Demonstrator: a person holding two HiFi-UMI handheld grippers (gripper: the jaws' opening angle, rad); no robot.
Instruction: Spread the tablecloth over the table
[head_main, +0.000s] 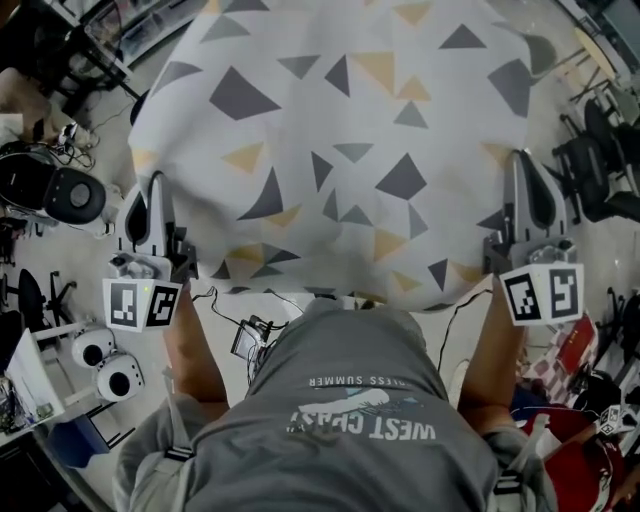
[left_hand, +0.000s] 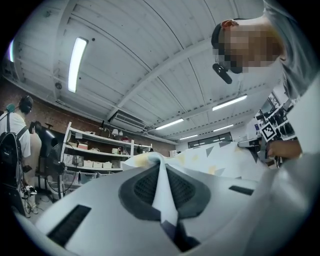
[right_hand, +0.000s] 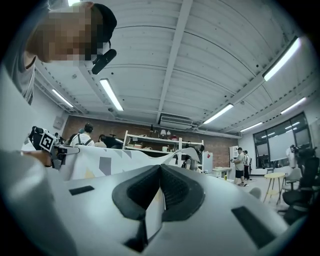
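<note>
Left gripper view: left gripper (left_hand: 161, 167) clenched; its dark ribbed pads (left_hand: 142, 187) pinch a fold of the tablecloth (left_hand: 220, 159), which stands up between them as a narrow white ridge.
Right gripper view: right gripper (right_hand: 160, 170) likewise clamped on the tablecloth, with a pale strip of fabric caught between its pads.
Head view, grippers: one at each near corner of the tablecloth, well apart, both pointing away from the person; marker cubes (head_main: 542, 293) sit nearest the body.
Tablecloth: pale, printed with grey and yellow triangles; it stretches between the two grippers and spreads away ahead of the person. Whether it rests on a table underneath cannot be told, since it hides whatever is below.
Person: grey T-shirt (head_main: 350, 420); one forearm (head_main: 190, 350) reaches out to each gripper.
Near surroundings: cables (head_main: 225, 310) just below the near edge of the tablecloth; black chairs (head_main: 590, 170) to the right.
Far surroundings: white shelf (left_hand: 95, 150) with boxes against a brick wall; strip lights (left_hand: 77, 62) on the ceiling; people (right_hand: 240, 162) standing in the background.
</note>
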